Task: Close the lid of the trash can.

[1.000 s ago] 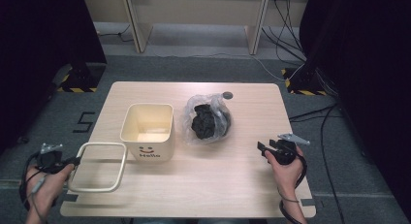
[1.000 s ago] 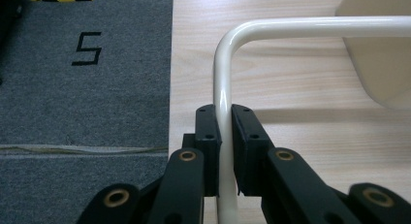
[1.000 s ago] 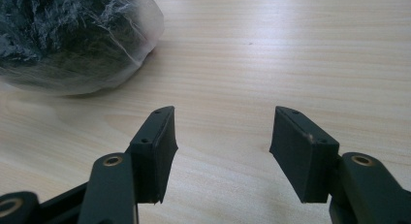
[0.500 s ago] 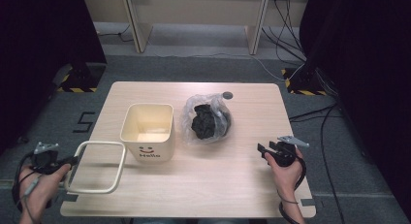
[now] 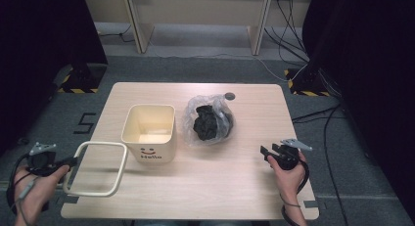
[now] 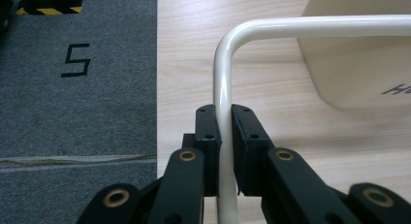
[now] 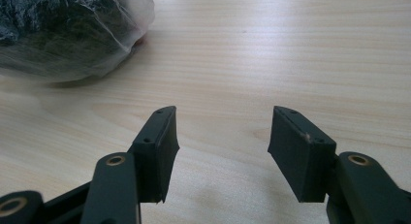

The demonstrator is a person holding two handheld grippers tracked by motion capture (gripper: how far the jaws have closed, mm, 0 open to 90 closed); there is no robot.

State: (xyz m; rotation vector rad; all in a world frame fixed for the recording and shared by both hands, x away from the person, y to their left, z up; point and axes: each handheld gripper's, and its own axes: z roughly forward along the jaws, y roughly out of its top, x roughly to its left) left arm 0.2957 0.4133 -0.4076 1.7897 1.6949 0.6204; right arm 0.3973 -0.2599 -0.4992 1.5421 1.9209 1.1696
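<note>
My left claw (image 6: 224, 136) is clamped tight on the near rail of a cream rectangular frame (image 5: 96, 167), the tube running straight up between its pads and bending right just ahead of them. The frame hangs tilted off the table's front-left corner, its far end close beside the cream bin (image 5: 149, 132) marked "Hello"; whether the two touch I cannot tell. My right claw (image 7: 220, 151) hovers low over bare wood with its jaws spread wide and nothing between them. Ahead of it and to the left lies a clear plastic bag (image 5: 209, 119) stuffed with dark material, well apart from the pads. Everything rests on a pale wooden table (image 5: 244, 187). Grey carpet (image 5: 352, 152) surrounds it, with cables (image 5: 293, 20) trailing beyond.
</note>
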